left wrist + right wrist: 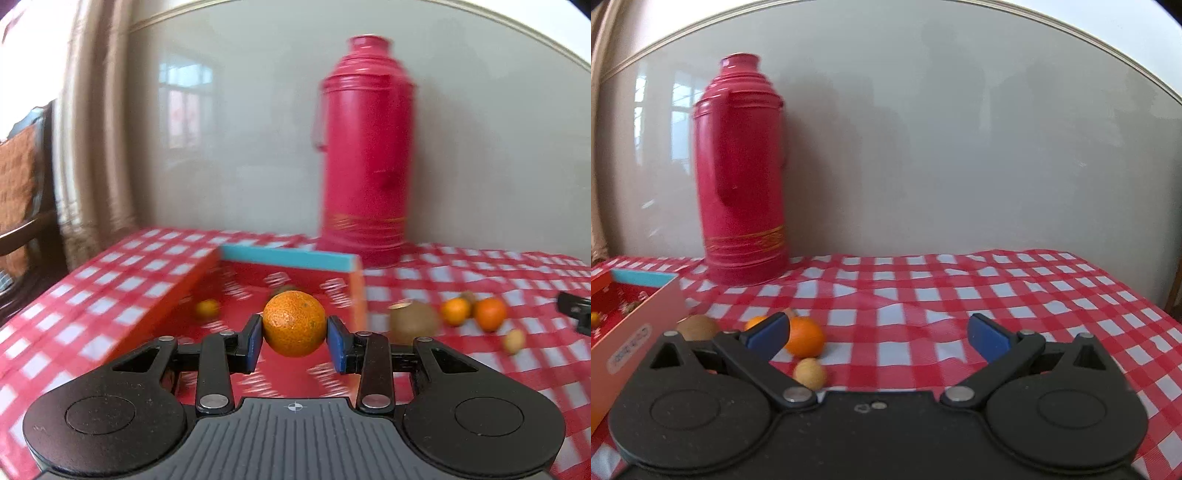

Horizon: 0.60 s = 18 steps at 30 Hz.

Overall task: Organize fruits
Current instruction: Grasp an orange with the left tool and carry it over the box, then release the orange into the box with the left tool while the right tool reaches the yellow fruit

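Note:
My left gripper (294,334) is shut on a mandarin (294,323), its blue pads pressing both sides, held above the open red box (173,295). Inside the box lie a small orange fruit (207,308) and a brownish fruit, mostly hidden behind the held mandarin. On the cloth to the right of the box sit a kiwi (413,320), two oranges (490,314) and a small pale fruit (514,340). My right gripper (877,338) is open over the checked cloth with nothing between its pads. Left of it are an orange (805,338), a kiwi (698,327) and a pale fruit (809,373).
A tall red thermos (365,147) stands at the back against the grey wall, also in the right wrist view as the thermos (742,173). The red-and-white checked tablecloth (960,295) covers the table. A chair (22,192) and a curtain stand off the table's left edge.

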{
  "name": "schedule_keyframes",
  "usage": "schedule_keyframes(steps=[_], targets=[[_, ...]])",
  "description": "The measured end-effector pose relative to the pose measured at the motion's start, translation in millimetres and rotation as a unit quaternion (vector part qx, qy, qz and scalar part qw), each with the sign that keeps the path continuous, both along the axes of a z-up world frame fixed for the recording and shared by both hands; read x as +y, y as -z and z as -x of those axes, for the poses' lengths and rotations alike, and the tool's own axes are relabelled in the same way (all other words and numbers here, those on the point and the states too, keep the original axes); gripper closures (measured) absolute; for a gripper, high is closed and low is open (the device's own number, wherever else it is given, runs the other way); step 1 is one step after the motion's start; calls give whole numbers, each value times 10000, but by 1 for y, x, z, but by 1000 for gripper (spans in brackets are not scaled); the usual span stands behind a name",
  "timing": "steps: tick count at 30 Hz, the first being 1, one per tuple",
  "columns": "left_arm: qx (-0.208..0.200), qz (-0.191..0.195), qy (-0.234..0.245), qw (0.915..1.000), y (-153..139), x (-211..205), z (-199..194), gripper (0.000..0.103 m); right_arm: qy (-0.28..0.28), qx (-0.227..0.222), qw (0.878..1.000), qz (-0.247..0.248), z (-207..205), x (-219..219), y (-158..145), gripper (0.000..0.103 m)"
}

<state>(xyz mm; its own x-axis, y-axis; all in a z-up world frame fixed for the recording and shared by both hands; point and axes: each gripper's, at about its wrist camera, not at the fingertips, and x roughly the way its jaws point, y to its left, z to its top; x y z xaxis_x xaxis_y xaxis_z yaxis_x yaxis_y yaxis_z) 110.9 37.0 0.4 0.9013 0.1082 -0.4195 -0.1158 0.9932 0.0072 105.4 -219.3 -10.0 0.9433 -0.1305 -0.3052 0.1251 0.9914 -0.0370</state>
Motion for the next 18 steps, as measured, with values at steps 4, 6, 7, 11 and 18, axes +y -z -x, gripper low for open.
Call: schedule_keyframes(steps=[4,6,7,11,18], targets=[[172,151,-278,9994,11,24,1,38,-167,48,9996,219,5,15,4,6],[36,160,-406,9990,9,30,8,23,-234,109,9990,374,5,22,8,6],[-57,140,-434,9989,7,32,12,20,-286,135,9986,424,5,26,9,6],[-250,136,-544,9981,1,35,32,9,-480,165,9973,537,6,36,13,6],[-264,39,-752,9968,5,44,55,5,-761,251,9957,475,1,43,14,9]])
